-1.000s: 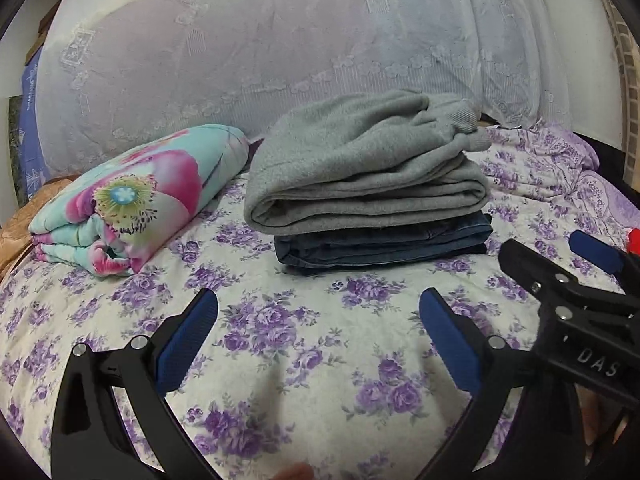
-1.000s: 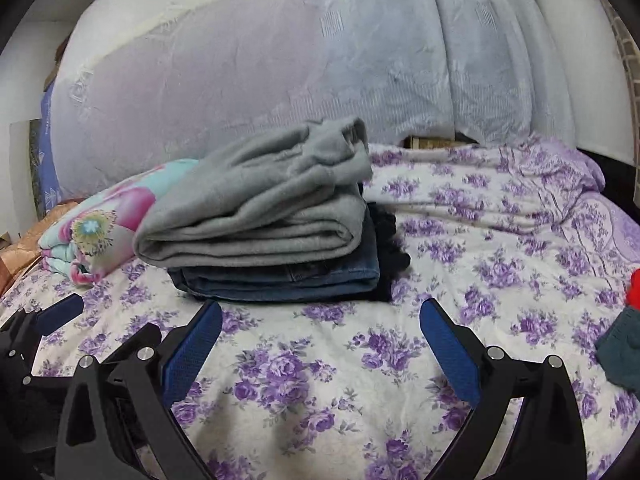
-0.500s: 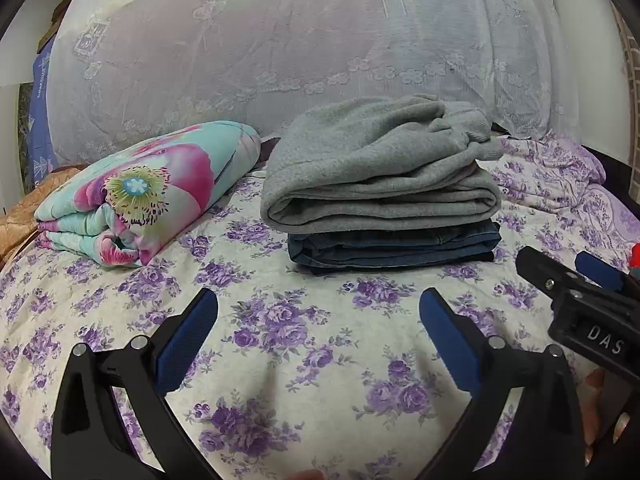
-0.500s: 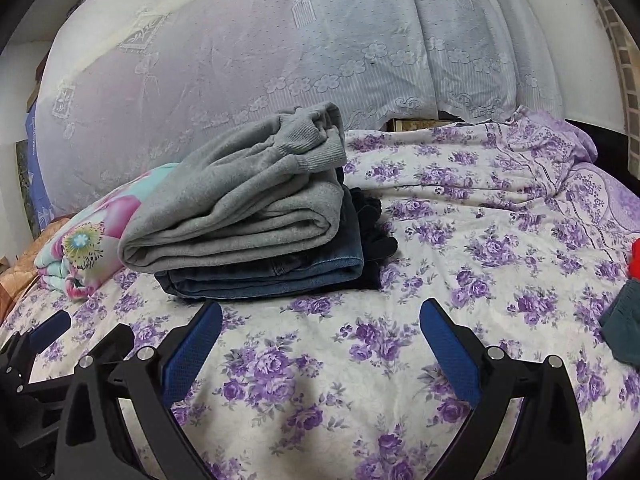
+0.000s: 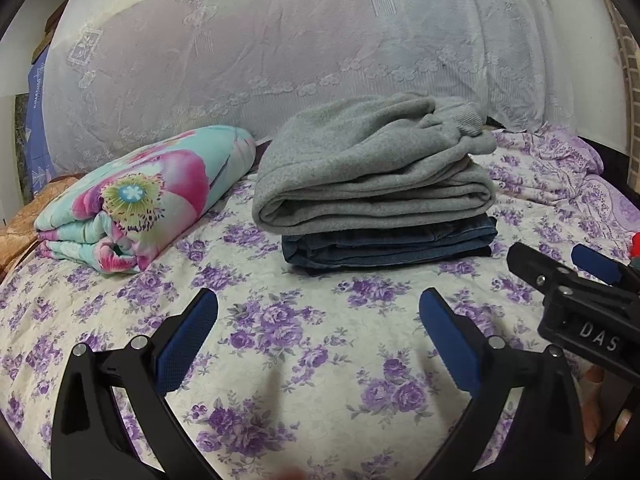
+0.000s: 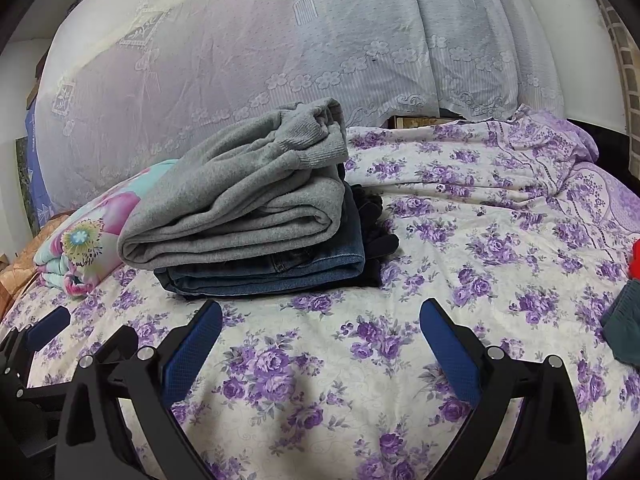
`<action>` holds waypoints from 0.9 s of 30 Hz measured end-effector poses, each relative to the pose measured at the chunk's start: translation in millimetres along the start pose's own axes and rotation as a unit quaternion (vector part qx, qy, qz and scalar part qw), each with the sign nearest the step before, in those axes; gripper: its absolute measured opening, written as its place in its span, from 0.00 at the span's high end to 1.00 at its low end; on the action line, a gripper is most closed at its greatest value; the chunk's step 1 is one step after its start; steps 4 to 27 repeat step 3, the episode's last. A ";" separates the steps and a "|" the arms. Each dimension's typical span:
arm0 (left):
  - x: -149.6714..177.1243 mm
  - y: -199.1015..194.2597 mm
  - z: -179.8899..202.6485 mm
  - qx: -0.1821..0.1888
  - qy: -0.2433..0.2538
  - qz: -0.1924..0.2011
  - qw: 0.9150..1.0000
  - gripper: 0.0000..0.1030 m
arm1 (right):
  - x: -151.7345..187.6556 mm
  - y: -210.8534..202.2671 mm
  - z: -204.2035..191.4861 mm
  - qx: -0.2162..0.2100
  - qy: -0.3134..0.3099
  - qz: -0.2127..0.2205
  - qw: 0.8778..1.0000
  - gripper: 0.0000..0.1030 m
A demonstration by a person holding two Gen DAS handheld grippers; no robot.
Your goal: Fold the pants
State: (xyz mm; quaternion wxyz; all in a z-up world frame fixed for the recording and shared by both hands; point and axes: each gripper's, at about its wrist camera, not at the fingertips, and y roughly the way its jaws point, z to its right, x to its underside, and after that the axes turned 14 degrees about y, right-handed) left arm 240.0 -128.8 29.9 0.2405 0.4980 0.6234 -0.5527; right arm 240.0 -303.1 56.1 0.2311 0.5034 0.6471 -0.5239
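Folded grey sweatpants (image 5: pixel 372 176) (image 6: pixel 240 204) lie on top of folded blue jeans (image 5: pixel 388 246) (image 6: pixel 272 272), with a dark garment (image 6: pixel 374 220) under them at the right end of the stack. The stack rests on a bed with a purple-flowered sheet (image 5: pixel 280 332) (image 6: pixel 460 240). My left gripper (image 5: pixel 318 322) is open, just in front of the stack and holding nothing. My right gripper (image 6: pixel 320 324) is also open and empty, in front of the stack's right end. In the left wrist view the right gripper (image 5: pixel 568 272) shows at the right edge.
A folded floral quilt (image 5: pixel 140 200) (image 6: pixel 84 236) lies left of the stack. A lace curtain (image 5: pixel 320 40) hangs behind the bed. At the right edge lie a dark green cloth (image 6: pixel 624 328) and something red (image 6: pixel 634 258). An orange-brown fabric (image 5: pixel 24 208) shows at the far left.
Both grippers have tilted and drawn slightly, so the stack sits a little higher and to the right in view. Both stay open; the clothes have not moved.
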 end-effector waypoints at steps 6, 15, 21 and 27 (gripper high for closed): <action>0.8 0.7 -1.9 0.003 -0.005 -0.001 1.000 0.05 | 0.0 0.1 0.0 0.000 0.000 -0.001 1.000 0.03; 0.8 0.7 -1.9 0.003 -0.005 -0.001 1.000 0.05 | 0.0 0.1 0.0 0.000 0.000 -0.001 1.000 0.03; 0.8 0.7 -1.9 0.003 -0.005 -0.001 1.000 0.05 | 0.0 0.1 0.0 0.000 0.000 -0.001 1.000 0.03; 0.8 0.7 -1.9 0.003 -0.005 -0.001 1.000 0.05 | 0.0 0.1 0.0 0.000 0.000 -0.001 1.000 0.03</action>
